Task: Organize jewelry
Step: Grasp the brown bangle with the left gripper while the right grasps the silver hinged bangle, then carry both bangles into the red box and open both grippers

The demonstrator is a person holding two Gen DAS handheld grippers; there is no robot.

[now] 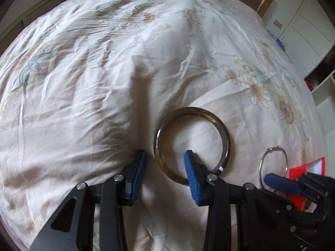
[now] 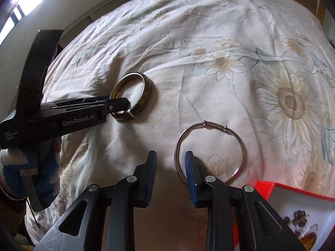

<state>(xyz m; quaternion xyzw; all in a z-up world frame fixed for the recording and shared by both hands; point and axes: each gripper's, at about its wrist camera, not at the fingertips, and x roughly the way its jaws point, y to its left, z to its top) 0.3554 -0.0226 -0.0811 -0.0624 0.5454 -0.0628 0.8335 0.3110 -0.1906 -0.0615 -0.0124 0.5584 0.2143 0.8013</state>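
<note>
A dark brown bangle (image 1: 227,142) lies flat on the flowered bedspread (image 1: 94,79). My left gripper (image 1: 165,153) stands open astride its near left rim, one blue finger outside the ring and one inside, with a gap to the pads. A thin silver bangle (image 2: 213,123) lies to the right of it. My right gripper (image 2: 170,153) is open astride that bangle's left rim, its right finger inside the ring close to the wire. The right wrist view shows the left gripper (image 2: 120,104) from the side at the dark bangle (image 2: 146,92).
A red box (image 2: 266,188) with a white inside sits at the near right, holding dark beads (image 2: 297,219) and an amber piece (image 2: 309,235). The rumpled bedspread (image 2: 209,41) stretches far ahead. A wooden bed frame and white cupboards lie beyond the far right edge.
</note>
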